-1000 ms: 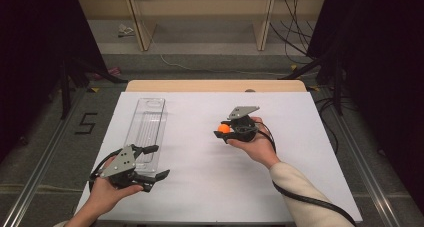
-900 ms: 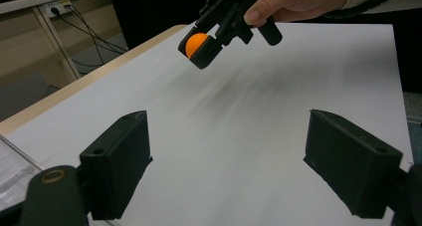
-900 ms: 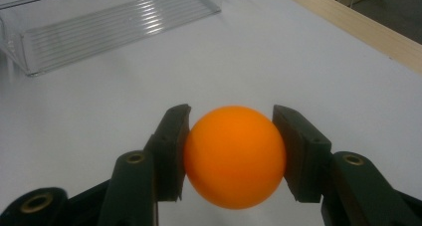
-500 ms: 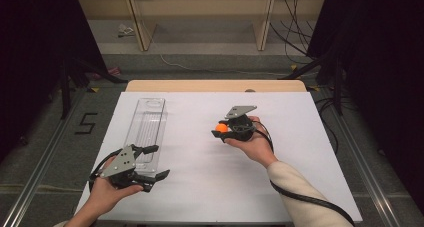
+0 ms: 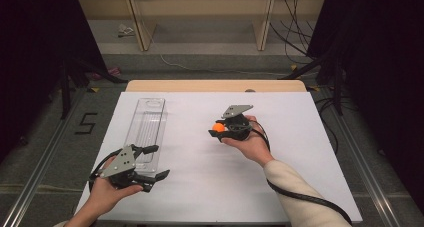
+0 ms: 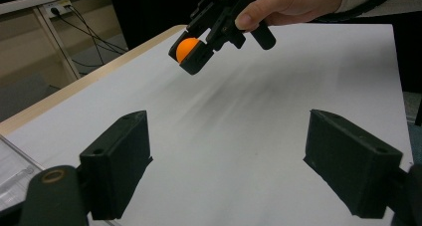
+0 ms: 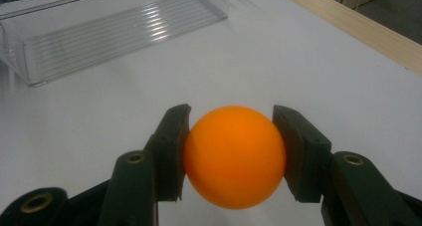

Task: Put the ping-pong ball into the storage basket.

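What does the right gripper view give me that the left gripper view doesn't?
Right gripper view: the right claw shut on the orange ball, seen close up, with the clear tray beyond. Left gripper view: the open left claw with nothing between its jaws, and the hand holding the right claw. Both: the ball and the white table.

A clear plastic tray (image 5: 146, 128) lies on the white table (image 5: 300, 137); cables (image 5: 295, 42) trail behind.

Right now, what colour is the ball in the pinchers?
Plain bright orange. The ball shows best in the right gripper view, clamped in the right gripper.
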